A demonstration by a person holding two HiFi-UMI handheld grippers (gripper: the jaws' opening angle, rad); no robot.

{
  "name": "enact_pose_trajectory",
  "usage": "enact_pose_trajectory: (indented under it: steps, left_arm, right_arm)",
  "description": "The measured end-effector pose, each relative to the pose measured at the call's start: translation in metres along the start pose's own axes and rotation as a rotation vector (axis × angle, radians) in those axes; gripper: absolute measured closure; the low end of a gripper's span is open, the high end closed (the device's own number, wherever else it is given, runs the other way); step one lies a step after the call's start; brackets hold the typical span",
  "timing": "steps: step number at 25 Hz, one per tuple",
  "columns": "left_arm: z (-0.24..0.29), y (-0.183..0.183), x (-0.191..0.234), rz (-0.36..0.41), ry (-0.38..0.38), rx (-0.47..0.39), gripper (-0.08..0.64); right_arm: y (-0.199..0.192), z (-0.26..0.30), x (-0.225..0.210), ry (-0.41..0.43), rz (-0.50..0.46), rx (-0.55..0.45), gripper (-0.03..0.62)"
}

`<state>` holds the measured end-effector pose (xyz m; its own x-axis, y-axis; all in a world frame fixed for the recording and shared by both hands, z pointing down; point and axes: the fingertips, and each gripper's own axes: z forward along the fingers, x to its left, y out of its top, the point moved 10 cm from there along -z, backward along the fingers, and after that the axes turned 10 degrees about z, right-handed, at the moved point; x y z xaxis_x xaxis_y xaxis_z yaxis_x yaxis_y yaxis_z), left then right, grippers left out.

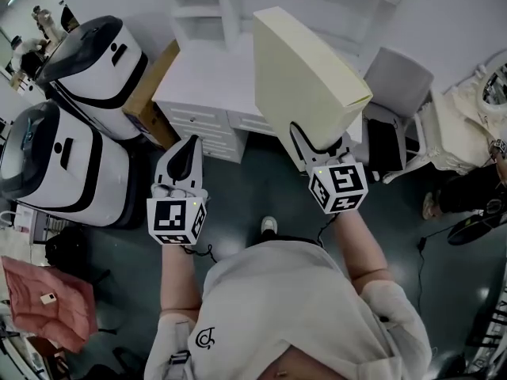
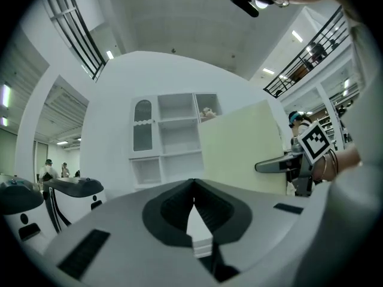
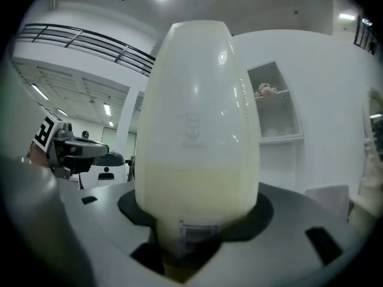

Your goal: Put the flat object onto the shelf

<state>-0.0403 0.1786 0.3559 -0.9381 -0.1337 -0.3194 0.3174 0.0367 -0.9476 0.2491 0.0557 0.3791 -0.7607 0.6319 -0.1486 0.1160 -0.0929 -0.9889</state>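
A large flat pale-yellow box (image 1: 305, 77) stands up on edge in my right gripper (image 1: 321, 150), whose jaws are shut on its lower edge. In the right gripper view the flat box (image 3: 197, 130) fills the middle, with a barcode label near the jaws. My left gripper (image 1: 184, 163) hangs to the left of it, shut with nothing held; in the left gripper view its jaws (image 2: 193, 205) meet at the tips. The white shelf unit (image 1: 277, 6) stands ahead above a white desk (image 1: 206, 77). The shelf unit (image 2: 173, 136) shows open compartments behind the box (image 2: 242, 145).
Two white-and-black machines (image 1: 87, 62) stand at the left beside a brown board (image 1: 146, 93). A grey chair (image 1: 396, 77) and a person in light clothes (image 1: 467, 125) are at the right. A small toy (image 3: 263, 89) sits on a shelf compartment. Red cloth (image 1: 40, 299) lies bottom left.
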Motion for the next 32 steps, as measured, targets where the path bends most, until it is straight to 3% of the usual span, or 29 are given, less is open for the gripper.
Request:
enact_pose_trajectory:
  steps: [9,15,21,27,32]
  left_arm:
    - [0.131,-0.008,0.027,0.001,0.007,-0.014,0.548]
    - [0.188,-0.017,0.053,-0.014,-0.028,-0.036,0.549]
    - [0.247,-0.024,0.095,0.015,-0.14,-0.055,0.548]
    - [0.3,-0.025,0.158,0.015,-0.268,-0.147,0.549]
    - [0.327,-0.035,0.207,0.014,-0.34,-0.197,0.548]
  right_arm:
    - [0.022,0.102,-0.08,-0.023,-0.038,-0.028,0.325]
    - [0.033,0.142,-0.101,-0.094,-0.064,-0.019,0.321]
    - [0.047,0.189,-0.097,-0.21,-0.126,-0.022,0.318]
    - [0.068,0.245,-0.079,-0.35,-0.17,-0.02,0.316]
    - [0.096,0.293,-0.057,-0.449,-0.283,-0.012,0.316]
